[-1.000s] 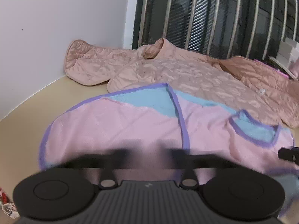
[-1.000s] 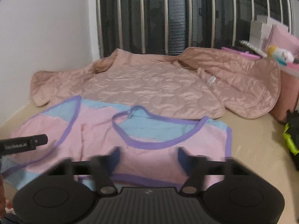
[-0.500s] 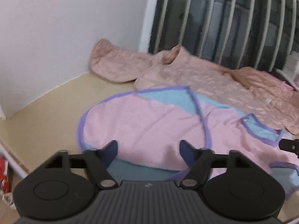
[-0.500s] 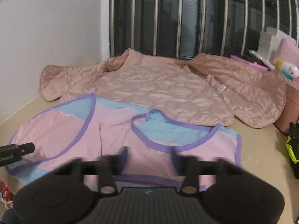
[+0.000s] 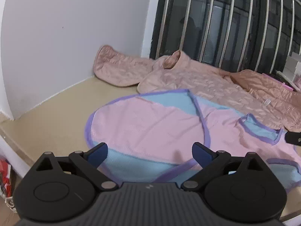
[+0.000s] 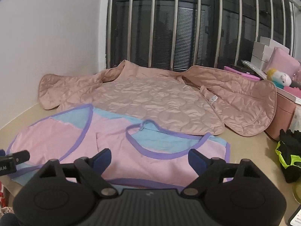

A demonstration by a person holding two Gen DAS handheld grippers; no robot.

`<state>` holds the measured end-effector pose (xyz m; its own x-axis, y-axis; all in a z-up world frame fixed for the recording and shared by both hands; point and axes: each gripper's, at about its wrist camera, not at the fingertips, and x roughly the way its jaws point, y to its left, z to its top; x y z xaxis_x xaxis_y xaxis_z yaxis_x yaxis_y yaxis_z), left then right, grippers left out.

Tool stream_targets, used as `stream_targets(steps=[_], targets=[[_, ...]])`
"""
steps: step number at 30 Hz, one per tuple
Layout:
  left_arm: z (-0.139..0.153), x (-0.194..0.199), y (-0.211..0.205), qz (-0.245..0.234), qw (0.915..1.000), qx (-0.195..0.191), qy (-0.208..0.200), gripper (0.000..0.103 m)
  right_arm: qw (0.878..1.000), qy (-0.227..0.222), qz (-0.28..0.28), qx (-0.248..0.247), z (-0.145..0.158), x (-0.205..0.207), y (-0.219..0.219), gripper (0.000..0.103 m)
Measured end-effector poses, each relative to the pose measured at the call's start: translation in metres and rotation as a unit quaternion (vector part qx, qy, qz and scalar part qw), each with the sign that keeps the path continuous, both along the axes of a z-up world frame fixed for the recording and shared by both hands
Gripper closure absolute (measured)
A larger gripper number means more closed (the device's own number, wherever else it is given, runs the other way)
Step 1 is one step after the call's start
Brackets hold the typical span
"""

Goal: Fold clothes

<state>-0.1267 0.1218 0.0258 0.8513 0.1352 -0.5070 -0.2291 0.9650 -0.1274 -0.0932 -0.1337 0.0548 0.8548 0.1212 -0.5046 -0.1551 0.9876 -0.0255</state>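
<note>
On the beige surface, near its front edge, lies the pink top (image 6: 150, 156), trimmed in purple with blue showing at the neckline and underside; one side is already turned over toward the middle, its purple hem (image 5: 199, 116) running diagonally across the cloth, so the fold looks partly made rather than finished. The left gripper (image 5: 149, 153) hangs over the near left part of the top with its jaws spread wide and nothing between them; the right gripper (image 6: 149, 155) hangs just below the neckline, equally wide and holding nothing. My reading is that this is a pause between folds: the next move would call for both to drop to an edge, most likely the near hem or the unfolded right side, pinch a single layer cleanly, and carry it over without dragging the piece beneath. Thin fabric lying flat may be hard to catch. Behind the top, touching or overlapping its far edge, sprawls the quilted jacket (image 6: 156, 101), unfolded, against the barred window (image 6: 178, 24). At right are a pink box (image 6: 282, 113), a plush toy (image 6: 280, 78) and something black and neon (image 6: 289, 158), hard to identify. The top's nearest hem is hidden behind both gripper bodies, and the left view is slightly blurred.
</note>
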Motion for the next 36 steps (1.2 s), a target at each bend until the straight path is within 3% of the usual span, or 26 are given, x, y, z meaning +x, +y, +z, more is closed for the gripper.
stream_targets(steps=[2, 3, 4, 5, 6, 7, 8, 9, 10, 11, 12, 13, 14, 16, 17, 18, 19, 20, 21, 22, 27, 31, 32, 33, 35, 36], targets=[[0.000, 0.000, -0.001, -0.003, 1.0000, 0.001, 0.002, 0.005, 1.000, 0.001, 0.001, 0.003, 0.000, -0.002, -0.001, 0.014], [0.001, 0.000, -0.002, -0.007, 1.0000, 0.001, 0.000, 0.013, 1.000, 0.002, 0.001, 0.004, 0.001, -0.003, -0.002, 0.014], [0.002, -0.001, -0.003, -0.015, 0.9999, 0.004, -0.002, 0.035, 1.000, 0.002, 0.002, 0.005, 0.001, -0.004, -0.003, 0.014], [0.003, -0.002, -0.005, -0.023, 0.9997, 0.007, -0.005, 0.099, 1.000, 0.003, 0.002, 0.006, 0.001, -0.005, -0.004, 0.027], [0.004, -0.002, -0.007, -0.030, 0.9995, 0.010, -0.005, 0.097, 1.000, 0.004, 0.003, 0.008, 0.001, -0.007, -0.004, 0.088], [0.004, 0.002, -0.010, -0.034, 0.9993, 0.013, 0.002, 0.097, 1.000, 0.004, 0.003, 0.009, 0.001, -0.008, -0.005, 0.094], [0.003, 0.006, -0.012, -0.037, 0.9991, 0.017, 0.009, 0.088, 1.000, 0.005, 0.004, 0.010, 0.002, -0.009, -0.006, 0.091], [0.002, 0.009, -0.015, -0.038, 0.9989, 0.024, 0.014, 0.052, 1.000, 0.008, 0.002, 0.008, 0.000, -0.009, -0.006, 0.094], [0.000, 0.011, -0.019, -0.041, 0.9985, 0.030, 0.020, 0.038, 1.000, 0.011, 0.001, 0.006, -0.001, -0.009, -0.006, 0.090], [-0.001, 0.013, -0.021, -0.046, 0.9981, 0.034, 0.024, 0.057, 1.000, 0.020, -0.001, 0.001, -0.003, -0.008, -0.005, 0.066], [-0.002, 0.012, -0.023, -0.056, 0.9977, 0.032, 0.021, 0.101, 1.000, 0.020, -0.002, 0.001, -0.006, -0.009, -0.006, 0.042], [-0.004, 0.014, -0.024, -0.061, 0.9973, 0.028, 0.031, 0.100, 1.000, 0.021, -0.002, 0.001, -0.008, -0.011, -0.006, 0.048], [-0.006, 0.016, -0.024, -0.064, 0.9970, 0.026, 0.035, 0.100, 1.000, 0.023, 0.005, 0.005, -0.010, -0.013, -0.008, 0.097], [-0.005, 0.016, -0.023, -0.064, 0.9965, 0.031, 0.043, 0.083, 0.999, 0.038, 0.010, 0.003, -0.015, -0.013, -0.009, 0.093], [-0.004, 0.015, -0.021, -0.062, 0.9964, 0.036, 0.046, 0.041, 0.999, 0.041, 0.009, 0.002, -0.017, -0.013, -0.010, 0.092], [-0.003, 0.011, -0.016, -0.063, 0.9964, 0.038, 0.043, 0.012, 0.999, 0.044, 0.010, 0.002, -0.017, -0.014, -0.012, 0.079], [-0.002, 0.005, -0.011, -0.070, 0.9963, 0.035, 0.033, 0.010, 0.999, 0.046, 0.012, 0.002, -0.017, -0.015, -0.015, 0.069], [0.000, -0.001, -0.005, -0.079, 0.9960, 0.032, 0.026, 0.011, 0.999, 0.040, 0.020, 0.009, -0.016, -0.019, -0.019, 0.046], [0.001, -0.004, 0.000, -0.091, 0.9951, 0.026, 0.028, 0.010, 0.999, 0.034, 0.029, 0.017, -0.014, -0.024, -0.023, 0.032], [0.000, -0.006, 0.004, -0.099, 0.9943, 0.022, 0.034, 0.010, 0.998, 0.032, 0.042, 0.025, -0.014, -0.029, -0.027, 0.029], [-0.007, -0.006, -0.005, -0.101, 0.9897, 0.060, 0.082, 0.010, 0.995, 0.059, 0.071, 0.025, -0.031, -0.043, -0.029, 0.029], [-0.007, -0.013, -0.015, -0.103, 0.9885, 0.077, 0.080, 0.013, 0.994, 0.061, 0.087, 0.018, -0.038, -0.048, -0.023, 0.030], [-0.008, -0.014, -0.015, -0.106, 0.9888, 0.077, 0.071, 0.023, 0.994, 0.061, 0.093, 0.016, -0.039, -0.049, -0.020, 0.030], [-0.009, -0.016, -0.016, -0.110, 0.9890, 0.077, 0.062, 0.040, 0.993, 0.061, 0.100, 0.015, -0.040, -0.049, -0.018, 0.031], [-0.009, -0.017, -0.017, -0.120, 0.9888, 0.073, 0.052, 0.050, 0.992, 0.061, 0.114, 0.012, -0.042, -0.050, -0.014, 0.035], [-0.009, -0.017, -0.016, -0.122, 0.9884, 0.073, 0.053, 0.050, 0.991, 0.061, 0.120, 0.010, -0.043, -0.051, -0.012, 0.040]])
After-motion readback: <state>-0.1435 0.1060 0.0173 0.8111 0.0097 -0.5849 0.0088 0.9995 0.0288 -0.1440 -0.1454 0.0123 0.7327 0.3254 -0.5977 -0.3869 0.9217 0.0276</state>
